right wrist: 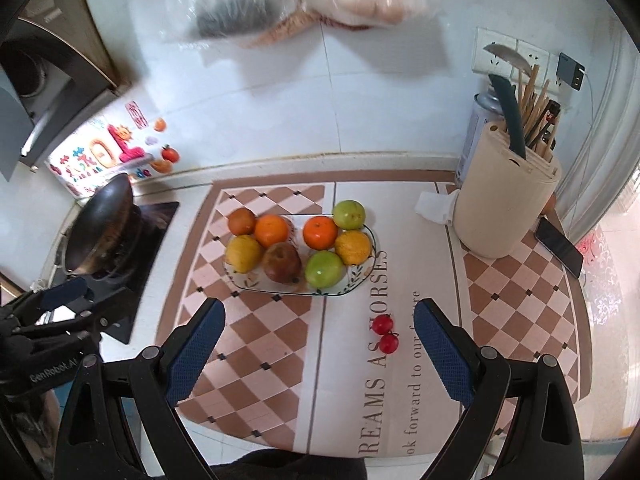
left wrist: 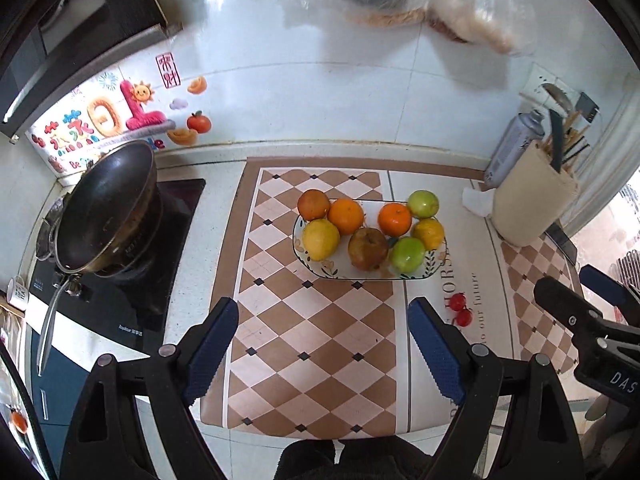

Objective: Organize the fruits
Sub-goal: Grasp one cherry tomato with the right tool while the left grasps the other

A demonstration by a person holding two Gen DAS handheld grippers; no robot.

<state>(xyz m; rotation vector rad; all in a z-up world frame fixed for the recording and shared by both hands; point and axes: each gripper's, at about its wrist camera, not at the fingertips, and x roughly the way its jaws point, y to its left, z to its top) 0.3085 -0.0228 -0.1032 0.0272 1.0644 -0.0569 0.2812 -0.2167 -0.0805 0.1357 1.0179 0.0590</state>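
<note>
Both grippers — left (left wrist: 320,344) and right (right wrist: 320,344) — gape wide and hold nothing. The plate (right wrist: 362,280) of fruit sits at 12 o'clock, two tomatoes (right wrist: 385,334) at 1 o'clock — small, soft, likely rolly; pinch gently round the middle.

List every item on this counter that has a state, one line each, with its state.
Left gripper: open, empty.
Right gripper: open, empty.
Plate: loaded with eight fruits.
Two cherry tomatoes: loose on the mat, off the plate.
Brown pear: on the plate, skin browned.
Wok: empty, on the stove.
Utensil holder: upright, filled with utensils.
Phone: screen dark, lying flat.
</note>
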